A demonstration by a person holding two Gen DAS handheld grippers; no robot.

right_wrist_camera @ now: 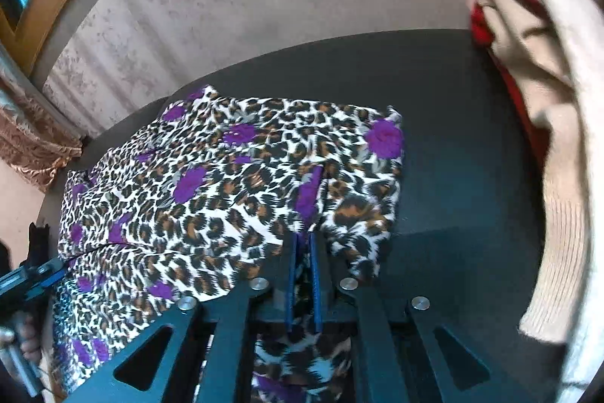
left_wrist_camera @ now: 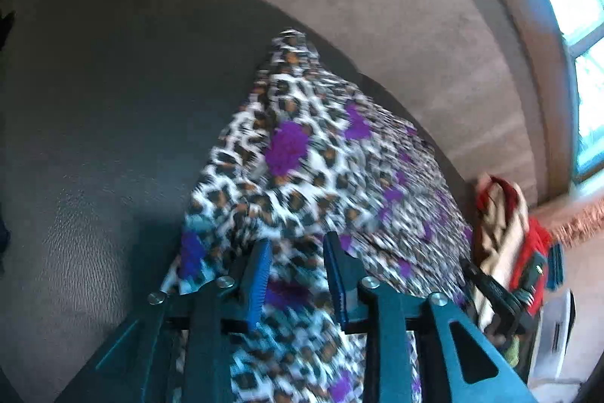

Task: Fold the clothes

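**On the dark surface, the garment runs away from both grippers**

On the dark surface (right_wrist_camera: 453, 123) lies the leopard-print garment (right_wrist_camera: 226, 184), purple blotches and all, partly folded, with its near end hanging over the front edge towards the person; its long axis seems to run from that edge towards the far wall. The right gripper (right_wrist_camera: 303, 244) has its fingers nearly shut on a pinch of the near hem; the left gripper (left_wrist_camera: 296, 252) stands just above the same cloth, fingers parted, holding nothing that I can see. A cream and red sweater (right_wrist_camera: 536, 70) lies well off to the right. I judge the right hand nearer the work, so the fold would go forward, away from the person.
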